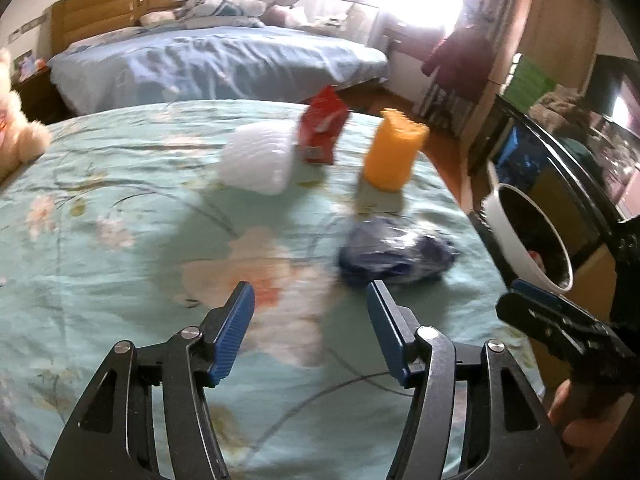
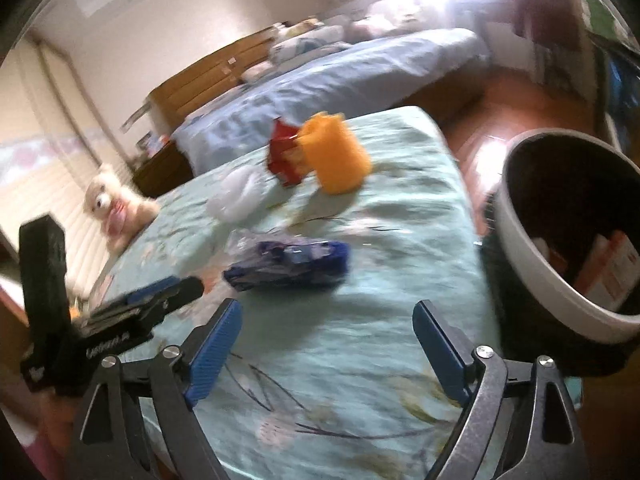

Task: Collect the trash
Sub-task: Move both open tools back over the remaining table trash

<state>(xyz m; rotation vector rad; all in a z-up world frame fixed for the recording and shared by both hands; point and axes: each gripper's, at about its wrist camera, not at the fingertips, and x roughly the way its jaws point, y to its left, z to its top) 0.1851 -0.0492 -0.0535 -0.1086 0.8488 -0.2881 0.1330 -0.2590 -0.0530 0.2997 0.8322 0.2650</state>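
Our left gripper and right gripper both hang released, fingers spread, nothing between them. The nearest trash, a crumpled blue wrapper, lies on the flowered bedspread at one o'clock from the left fingers. We judge it light, soft and slippery, best pinched at its bunched middle. Beyond it, at twelve o'clock, stand an orange cup, a red packet and a white cup on its side, all probably light. At three o'clock waits the bin, already holding some scraps. Nothing blocks the wrapper; a teddy bear sits well apart.
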